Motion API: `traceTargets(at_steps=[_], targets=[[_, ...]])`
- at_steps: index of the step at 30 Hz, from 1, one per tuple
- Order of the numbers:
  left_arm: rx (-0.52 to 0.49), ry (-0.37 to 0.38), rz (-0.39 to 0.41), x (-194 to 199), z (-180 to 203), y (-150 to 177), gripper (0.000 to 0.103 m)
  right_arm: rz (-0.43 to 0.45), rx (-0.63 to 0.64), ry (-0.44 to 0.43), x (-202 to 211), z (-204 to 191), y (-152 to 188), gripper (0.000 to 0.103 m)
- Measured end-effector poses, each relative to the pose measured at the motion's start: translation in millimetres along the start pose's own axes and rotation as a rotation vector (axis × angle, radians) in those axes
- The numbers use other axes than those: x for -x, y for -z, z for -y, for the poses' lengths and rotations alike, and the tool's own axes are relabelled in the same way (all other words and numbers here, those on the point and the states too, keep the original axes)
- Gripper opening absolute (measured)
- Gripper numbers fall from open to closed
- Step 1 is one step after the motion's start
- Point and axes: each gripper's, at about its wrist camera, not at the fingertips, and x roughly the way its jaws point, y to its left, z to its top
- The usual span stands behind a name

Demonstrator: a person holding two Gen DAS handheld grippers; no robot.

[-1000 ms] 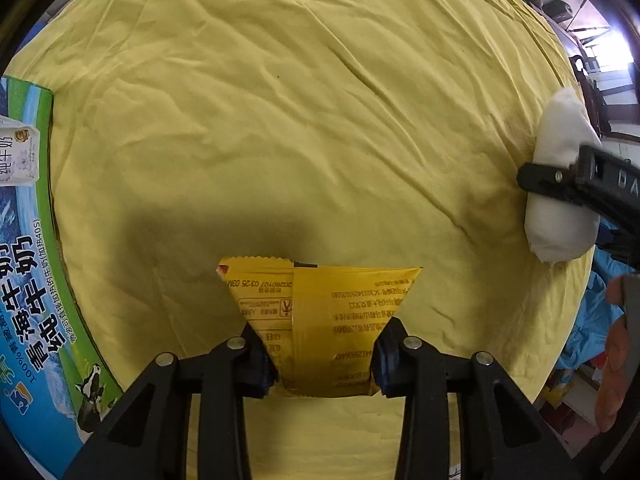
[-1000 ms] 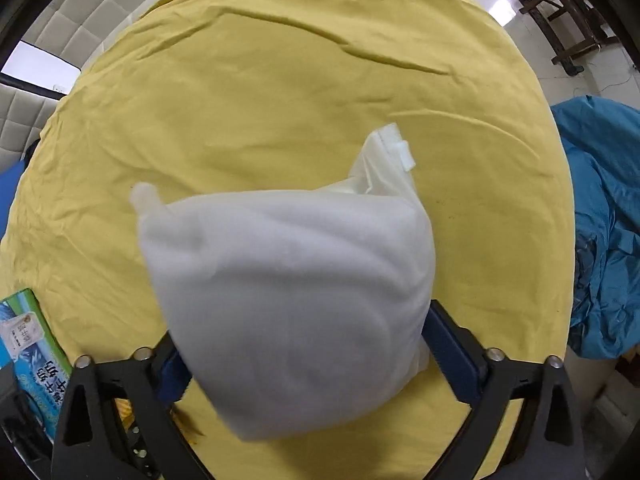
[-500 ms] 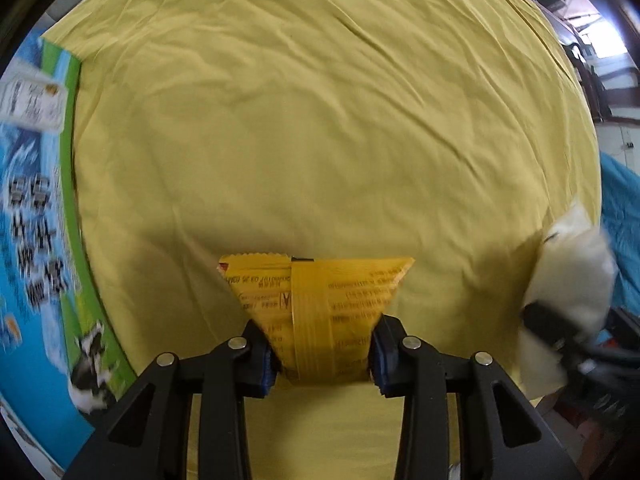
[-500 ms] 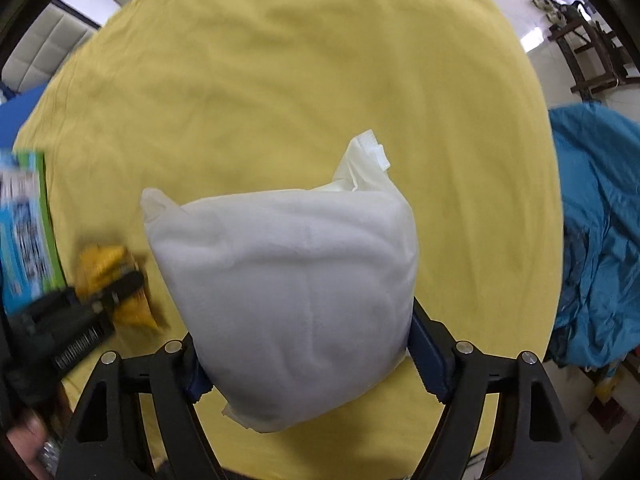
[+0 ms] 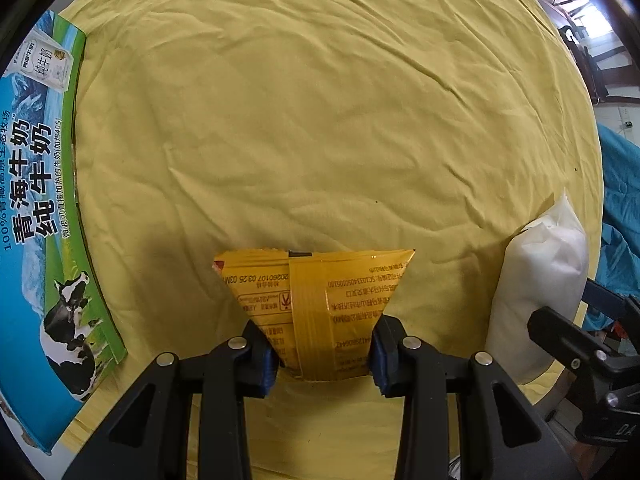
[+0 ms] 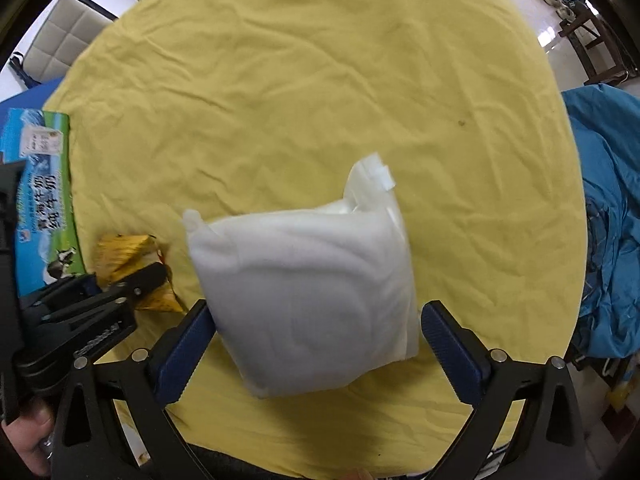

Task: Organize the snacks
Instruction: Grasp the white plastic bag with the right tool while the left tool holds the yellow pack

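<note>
My left gripper (image 5: 322, 356) is shut on a yellow snack packet (image 5: 316, 304), printed side up, just above the yellow tablecloth (image 5: 320, 120). The same packet (image 6: 128, 268) shows at the left of the right wrist view, clamped by the left gripper (image 6: 132, 284). A puffy white bag (image 6: 308, 300) lies on the cloth between the fingers of my right gripper (image 6: 316, 344), which stands open with gaps on both sides. That bag (image 5: 540, 300) appears at the right edge of the left wrist view, beside the right gripper's finger (image 5: 568, 332).
A blue and green milk carton box (image 5: 44, 208) lies flat at the table's left edge, also seen as the box (image 6: 40, 200). A blue cloth (image 6: 608, 240) hangs off to the right. Chairs (image 6: 64, 36) stand beyond the far rim. A hand (image 6: 24, 440) holds the left tool.
The right gripper's jaws have opened and let go of the white bag, which now rests on the cloth. The left gripper, still holding the yellow packet, has shifted nearer the milk box.
</note>
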Motion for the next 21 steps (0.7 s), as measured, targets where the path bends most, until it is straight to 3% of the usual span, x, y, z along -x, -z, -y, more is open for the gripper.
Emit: traceTargets(at_steps=[10,17,21], targets=[[0.021,0.011,-0.01,-7,-16,0,0.033,-0.033,0.029,-0.017,-22,17,-7,0.1],[0.021,0.009,-0.003,-8,-19,9,0.033,0.044,0.077,0.063,-21,9,-4,0.083],[0.021,0.01,0.0,-5,-16,11,0.033,0.061,0.115,0.103,-20,-16,6,0.074]])
